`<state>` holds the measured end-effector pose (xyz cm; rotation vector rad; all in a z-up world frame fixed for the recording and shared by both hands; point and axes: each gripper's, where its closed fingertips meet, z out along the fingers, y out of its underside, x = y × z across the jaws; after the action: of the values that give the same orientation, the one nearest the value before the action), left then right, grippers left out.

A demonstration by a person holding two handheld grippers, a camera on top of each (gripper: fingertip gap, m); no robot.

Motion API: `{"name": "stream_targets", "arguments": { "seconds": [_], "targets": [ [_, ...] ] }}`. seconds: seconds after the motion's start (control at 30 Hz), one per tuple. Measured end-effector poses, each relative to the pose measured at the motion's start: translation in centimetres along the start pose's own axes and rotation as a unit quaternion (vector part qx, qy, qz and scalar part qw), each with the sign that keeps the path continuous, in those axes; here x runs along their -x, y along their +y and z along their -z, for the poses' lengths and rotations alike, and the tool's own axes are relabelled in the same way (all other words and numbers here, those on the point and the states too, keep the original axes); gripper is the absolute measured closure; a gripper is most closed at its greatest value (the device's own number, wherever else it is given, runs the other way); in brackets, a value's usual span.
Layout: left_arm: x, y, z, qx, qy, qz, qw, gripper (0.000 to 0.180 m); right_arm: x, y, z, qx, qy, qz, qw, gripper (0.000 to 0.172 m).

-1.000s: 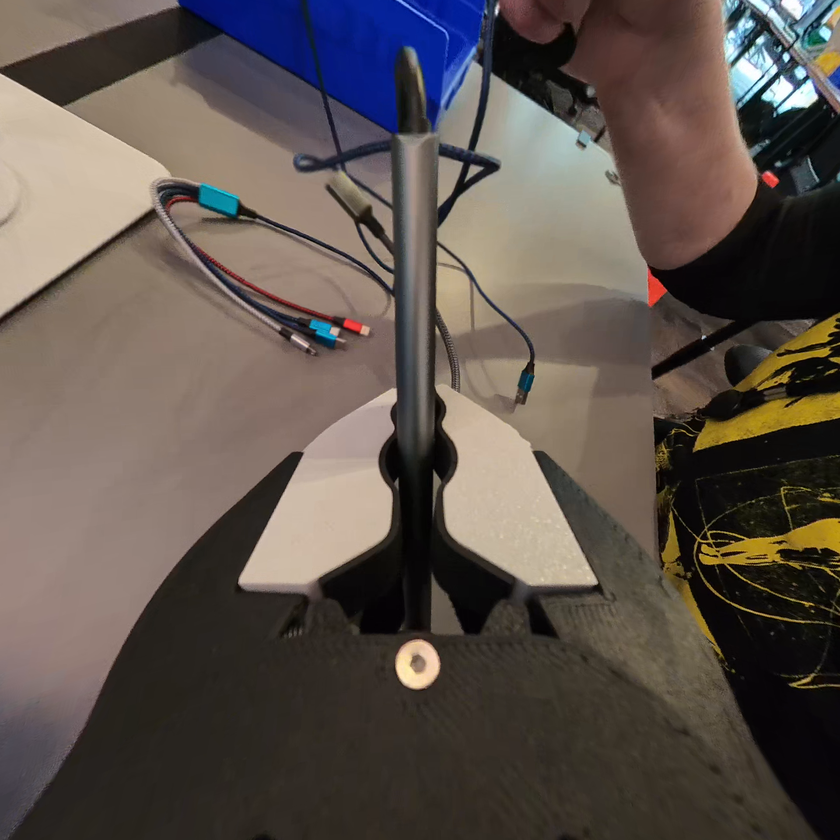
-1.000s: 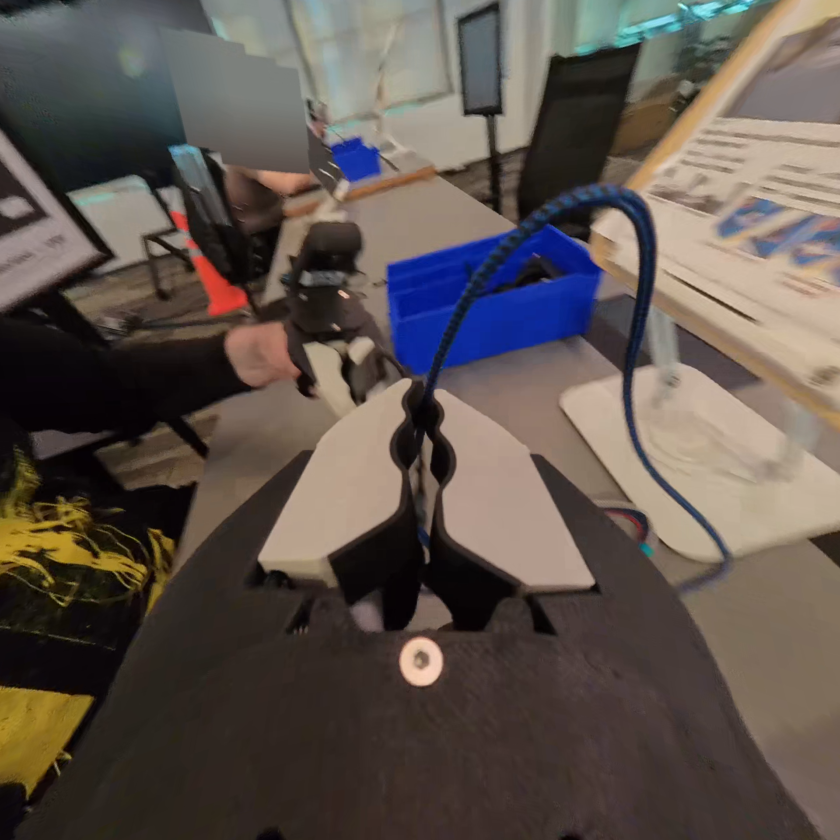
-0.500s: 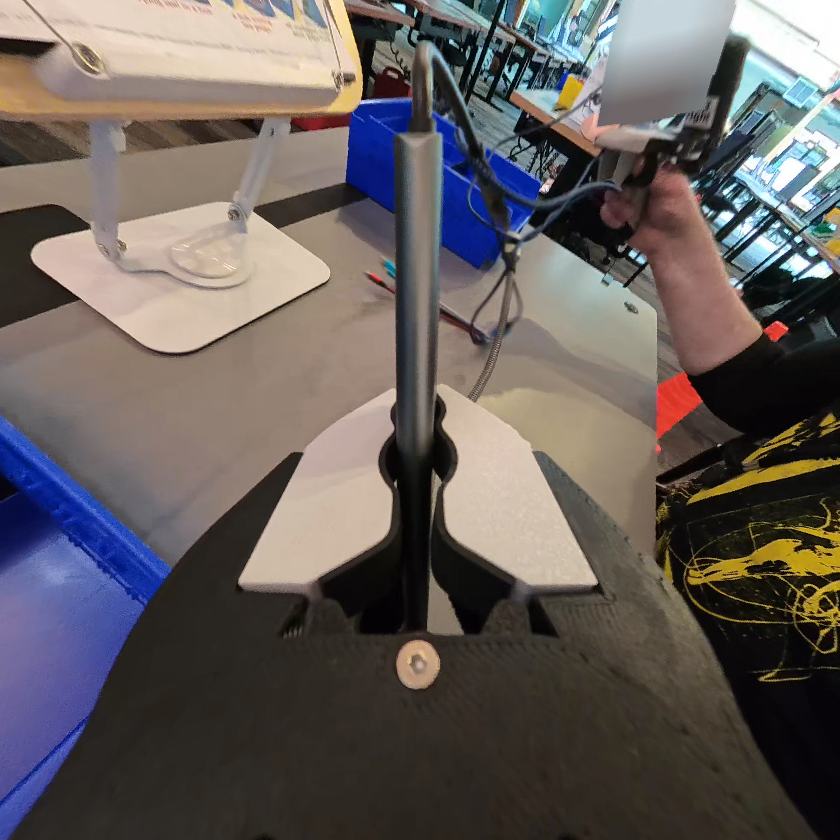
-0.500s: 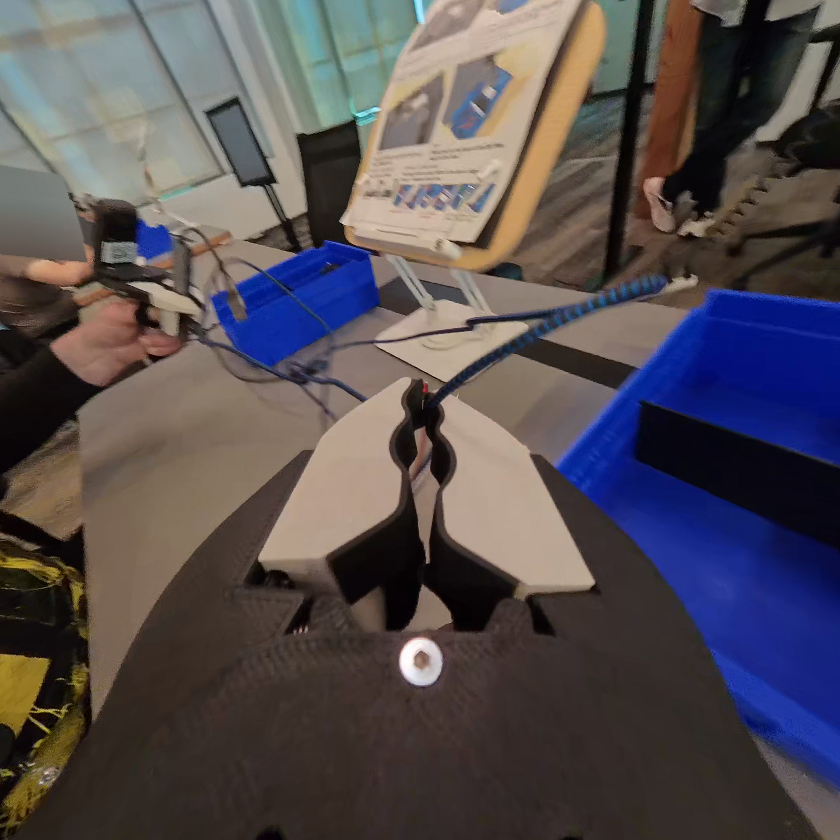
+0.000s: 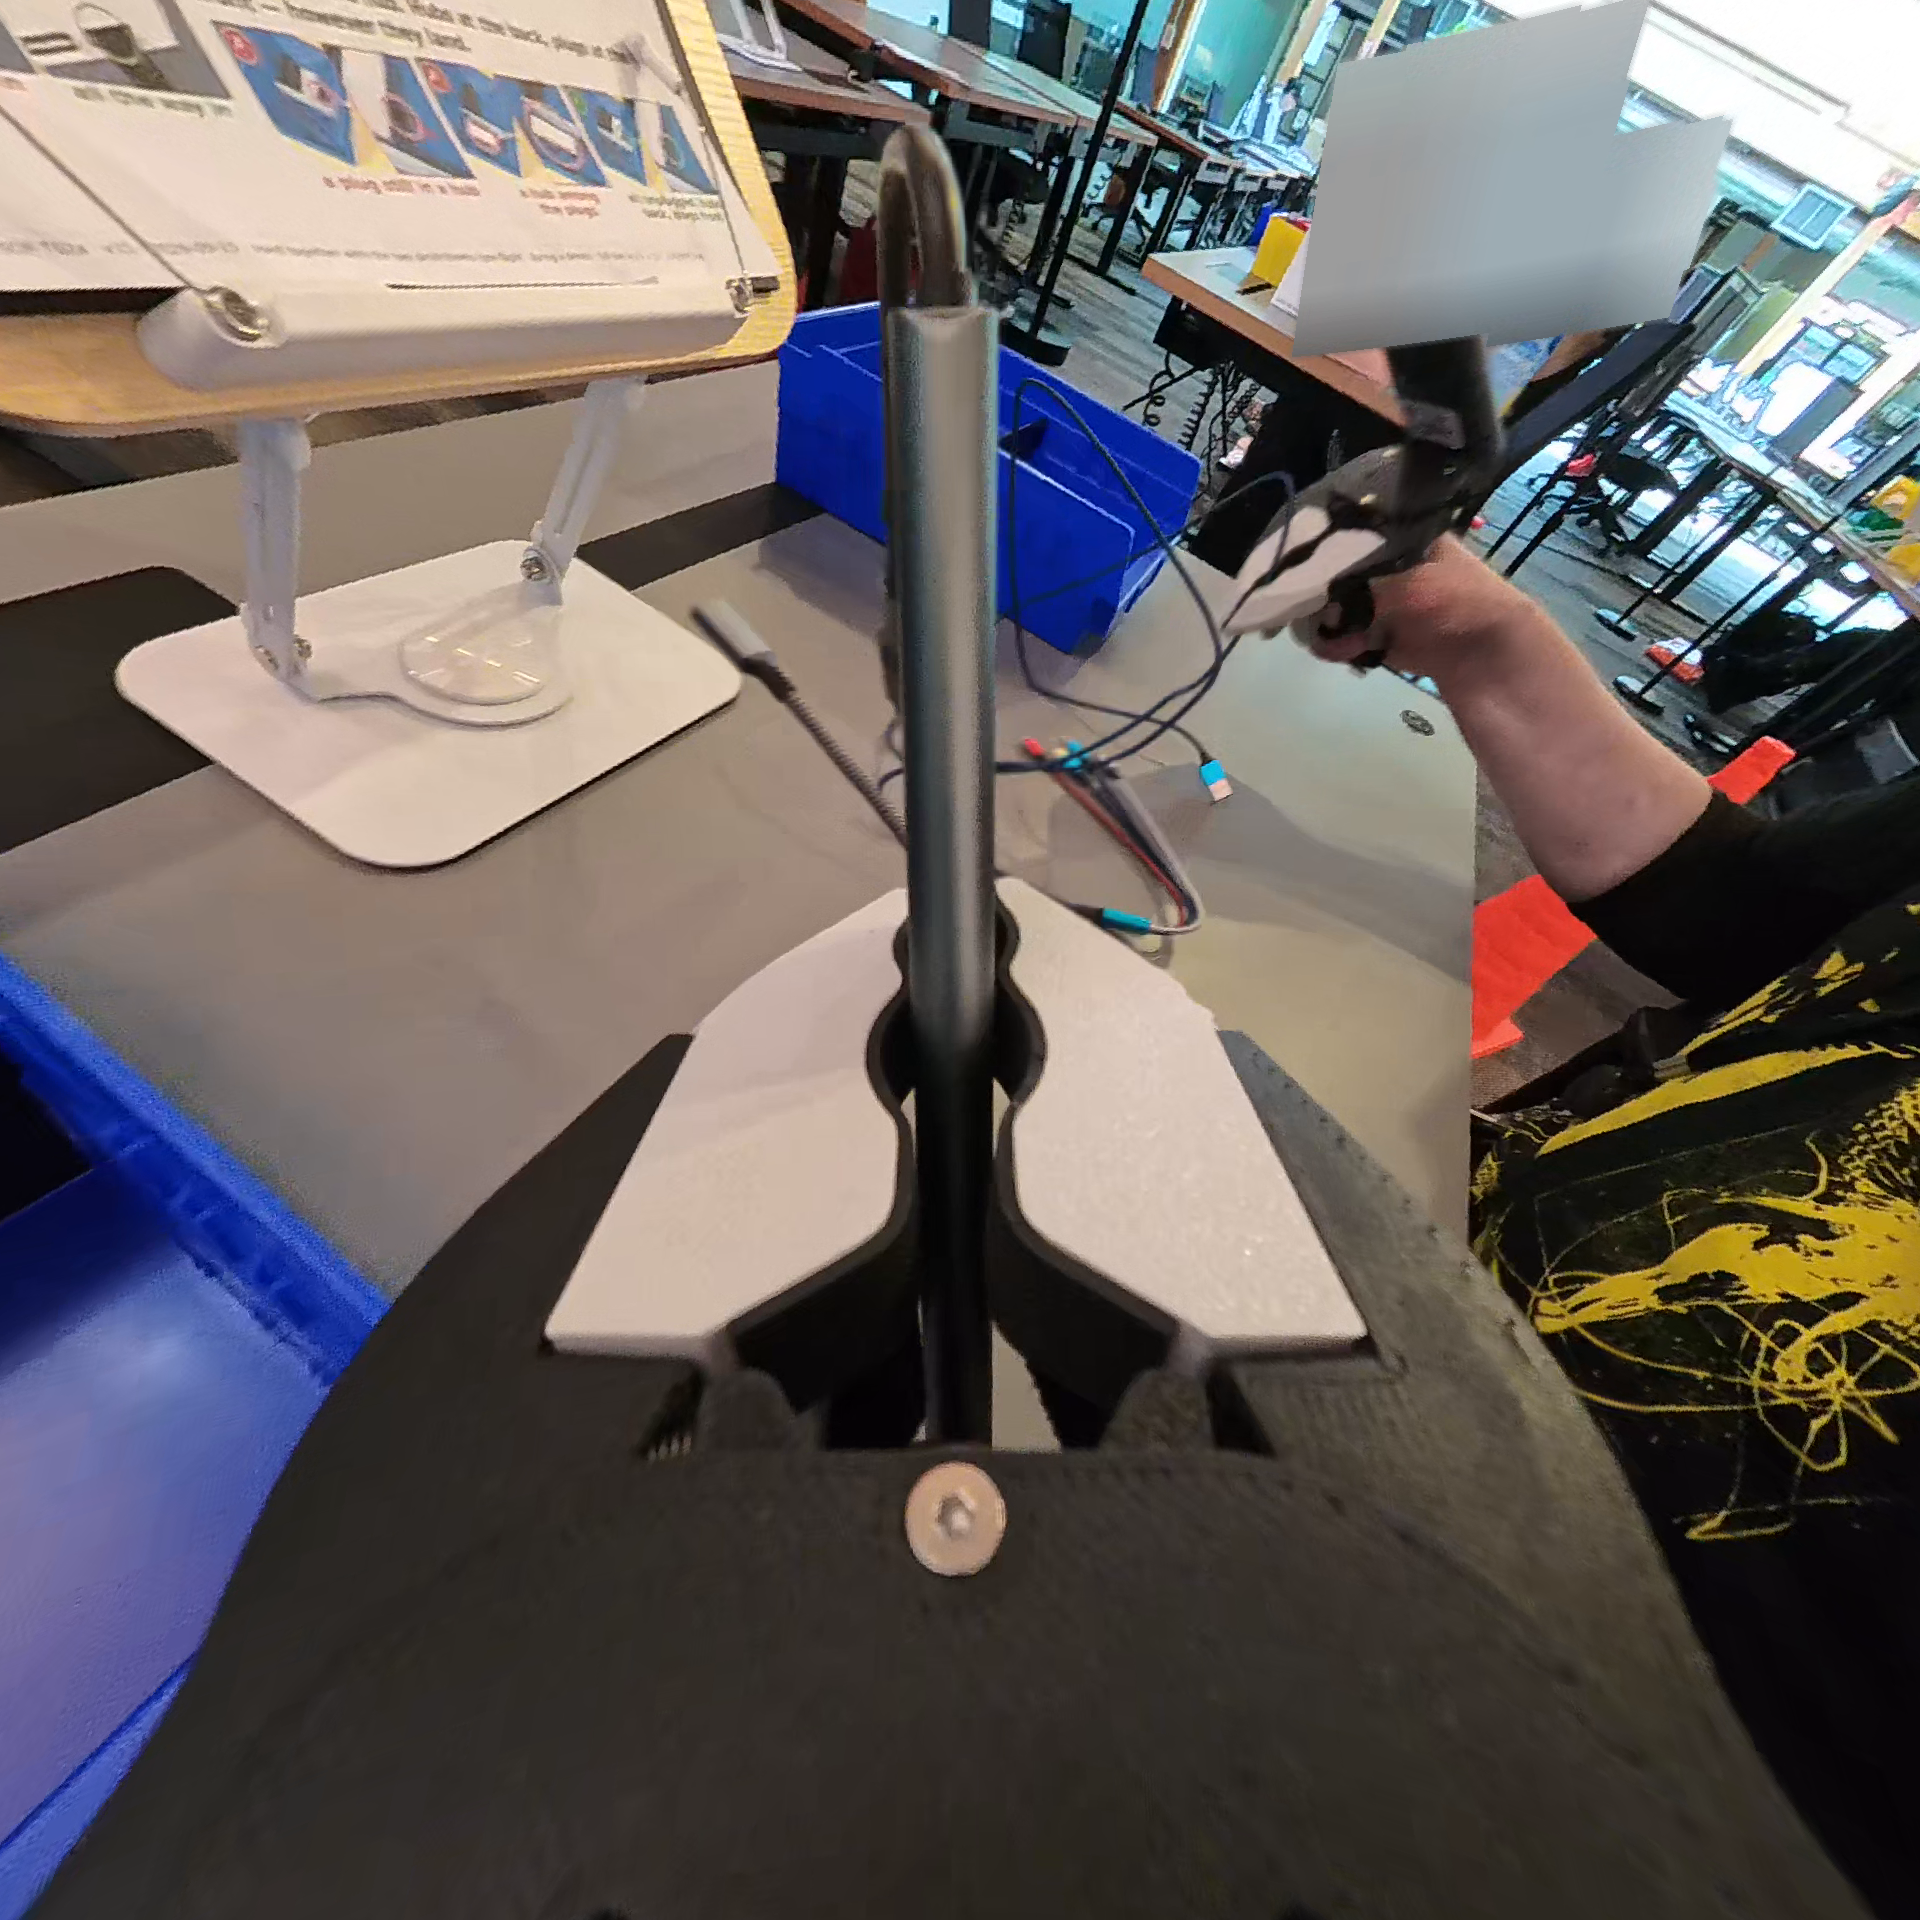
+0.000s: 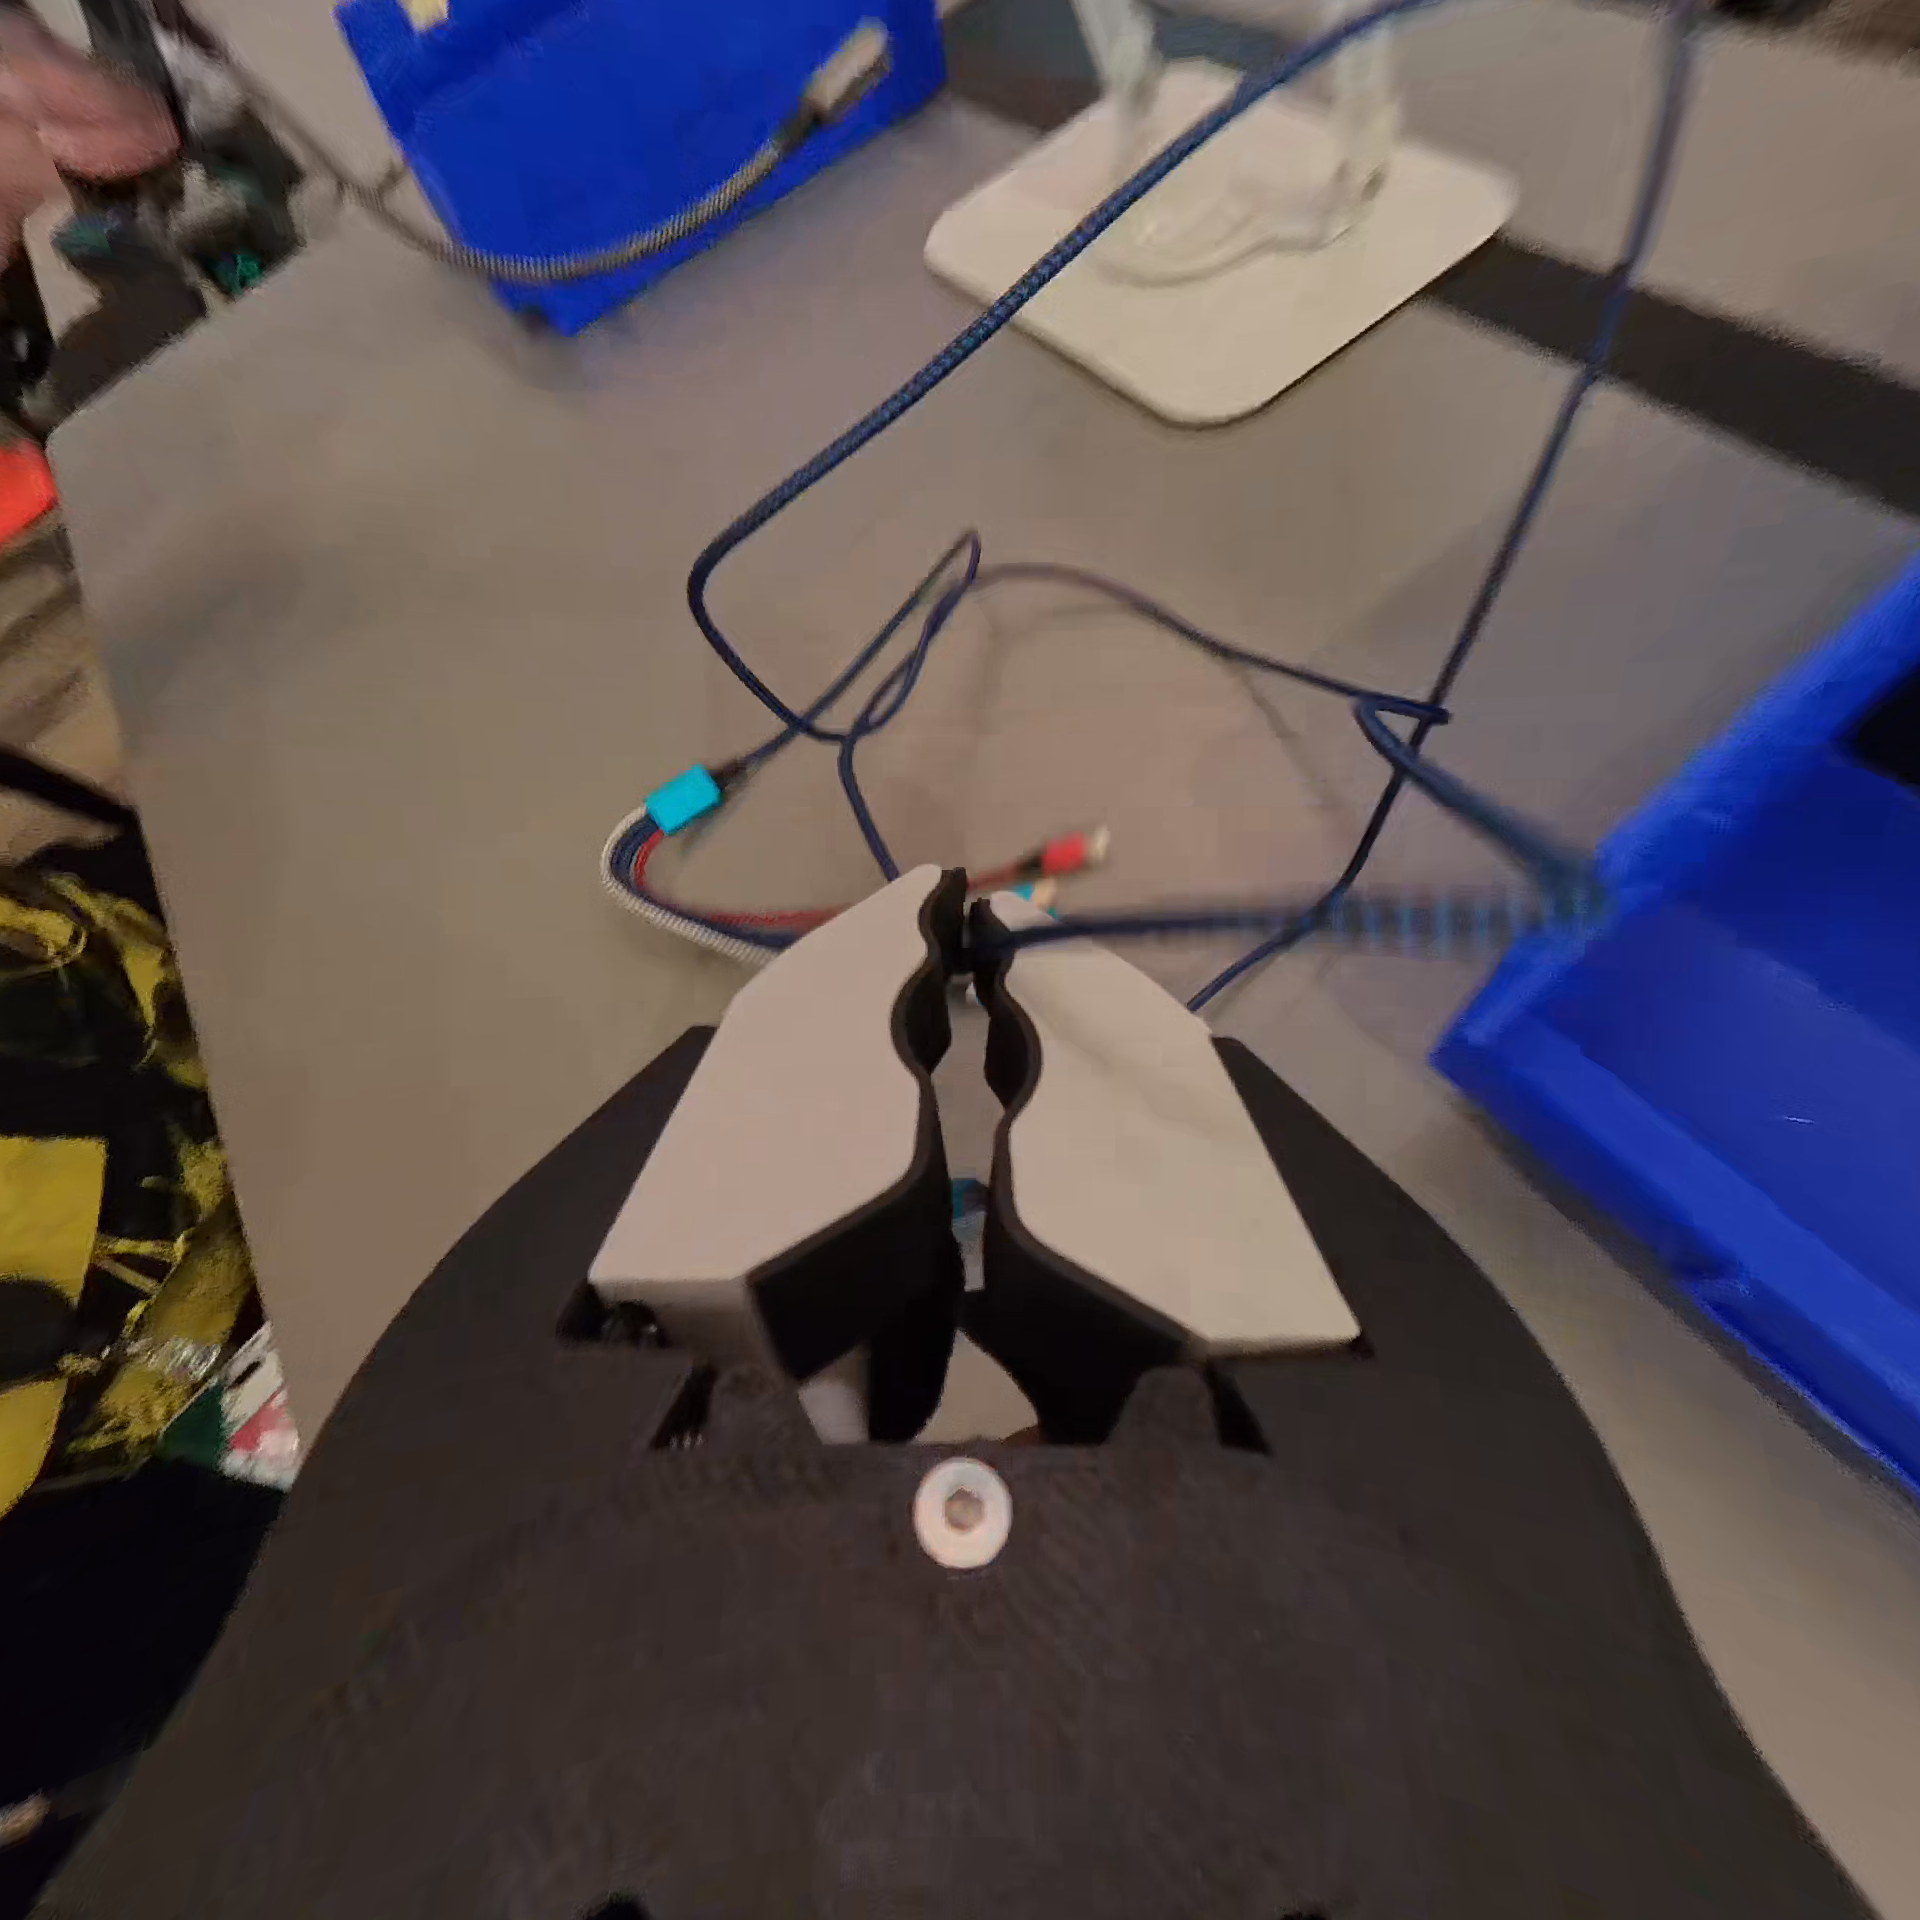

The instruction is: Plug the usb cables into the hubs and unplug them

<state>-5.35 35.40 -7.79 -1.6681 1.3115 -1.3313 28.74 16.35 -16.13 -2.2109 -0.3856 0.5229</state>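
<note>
**Insp:** Your left gripper (image 5: 954,935) is clenched on the grey hub (image 5: 940,623). It's a slim bar standing upright at frame centre in the left wrist view, pads pressing both flanks, its own lead curling off the top end. Rigid, smooth metal-look shell, so I'd judge it slippery lengthwise; a push on a plug could slide it thru the pads.

**Op:** And the right?

**Insp:** Your right gripper (image 6: 961,914) is pinched on the blue braided cable (image 6: 1195,920), which exits the tips and runs to the right of frame toward the blue bin (image 6: 1714,1039). Can't tell whether you hold the plug itself; anything behind the tips is hidden.

**Op:** Where are the rest?

**Insp:** Multi-head cable bundle (image 6: 665,862) lies on the grey table (image 6: 416,623), centre-left of the right wrist view, w/ a red-tipped plug (image 6: 1070,854) just above your fingertips.

**Op:** Handling advice?

**Insp:** Cable's light and floppy, so it won't transmit a push. Take hold on the hard plug shell, close behind the metal tip, not on the braid. Loops look tangled; expect snagging.
</note>
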Motion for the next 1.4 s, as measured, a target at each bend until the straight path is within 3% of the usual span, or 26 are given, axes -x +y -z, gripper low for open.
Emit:
{"name": "stream_targets", "arguments": {
  "seconds": [0.07,0.2,0.33,0.4,0.5,0.57,0.63,0.77,1.03,1.13,1.3,1.37,1.4],
  "targets": [
    [-0.6,0.1,-0.9,0.0,0.012,0.0,1.0,0.172,1.3,1.1,-1.7,0.047,-0.024,0.013,0.999,0.17],
    [-1.4,0.6,-2.1,0.013,0.024,-0.008,1.0,0.172,4.0,4.2,-3.9,0.144,-0.06,0.053,0.986,0.15],
    [-1.1,0.9,-1.8,0.007,0.019,-0.003,1.0,0.172,5.8,4.4,-2.8,0.153,-0.064,0.066,0.984,0.101],
    [-0.7,1.0,-1.4,0.005,0.013,0.0,1.0,0.172,6.1,2.6,-2.0,0.126,-0.041,0.079,0.988,0.089],
    [-0.3,1.2,-1.0,0.004,0.003,0.005,1.0,0.172,3.9,-0.3,-2.1,0.1,0.05,0.062,0.992,0.047],
    [-0.6,1.3,-0.8,0.004,0.002,0.006,1.0,0.172,2.5,-0.3,-3.6,0.114,0.067,0.008,0.991,0.025],
    [-0.7,1.7,-0.7,0.008,0.0,0.006,1.0,0.172,2.2,0.6,-6.1,0.129,0.042,-0.065,0.989,0.025],
    [-0.8,2.2,-0.6,0.013,0.002,0.009,1.0,0.172,0.9,3.0,-10.8,0.163,0.055,-0.106,0.979,0.025],
    [0.1,2.3,-0.2,0.011,-0.006,0.018,1.0,0.172,2.1,2.5,-17.1,0.261,0.118,-0.001,0.958,0.025],
    [0.2,2.2,0.1,0.009,-0.009,0.018,1.0,0.172,2.8,0.6,-18.3,0.253,0.126,0.012,0.959,0.025],
    [0.5,2.1,0.4,0.007,-0.013,0.019,1.0,0.172,3.1,1.2,-20.5,0.297,0.128,0.011,0.946,0.026],
    [0.5,2.0,0.6,0.004,-0.015,0.02,1.0,0.172,3.8,0.5,-20.5,0.283,0.117,0.02,0.952,0.042],
    [0.6,1.9,0.7,0.003,-0.016,0.02,1.0,0.172,4.3,0.0,-20.5,0.264,0.105,0.028,0.958,0.076]
  ]
}}
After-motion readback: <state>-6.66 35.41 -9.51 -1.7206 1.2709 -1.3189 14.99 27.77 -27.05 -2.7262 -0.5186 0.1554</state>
